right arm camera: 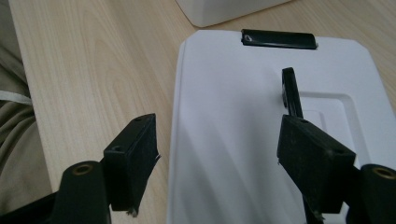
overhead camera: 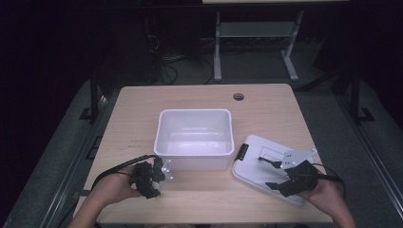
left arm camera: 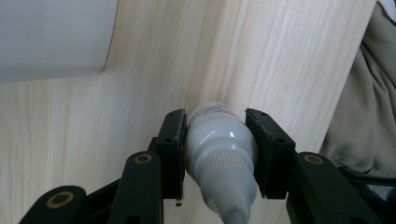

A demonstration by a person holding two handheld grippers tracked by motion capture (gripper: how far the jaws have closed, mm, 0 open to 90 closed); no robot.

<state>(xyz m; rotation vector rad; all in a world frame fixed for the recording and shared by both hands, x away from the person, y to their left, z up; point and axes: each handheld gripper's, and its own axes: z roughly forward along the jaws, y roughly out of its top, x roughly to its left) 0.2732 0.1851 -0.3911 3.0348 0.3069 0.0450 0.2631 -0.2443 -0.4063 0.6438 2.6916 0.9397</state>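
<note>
Bottle point(left arm camera: 219, 149) sits clamped in our left gripper point(left arm camera: 215, 140), near the empty box point(overhead camera: 195, 137). Our right gripper point(right arm camera: 217, 154) hangs spread over the lid point(right arm camera: 233, 140), holding nothing. Dropping the bottle in looks like our next move.

Tabletop point(overhead camera: 142, 109): light wood grain, rectangular with rounded corners; a round cable hole point(overhead camera: 238, 97) near the far edge, right of centre.

Floor point(overhead camera: 332, 123): grey carpet on both sides of the tabletop and beyond its far edge.

Second table point(overhead camera: 256, 33): past the far edge; pale grey metal frame with two upright legs on floor feet and a crossbar between them; its pale top edge just enters at the top of the high view.

Cables point(overhead camera: 166, 61): dark loose tangle on the floor, left of that frame.

Black metal stands point(overhead camera: 93, 90): one off each far corner of the tabletop.

Surroundings: dark, unlit; walls cannot be made out. Light falls mainly on the tabletop.
</note>
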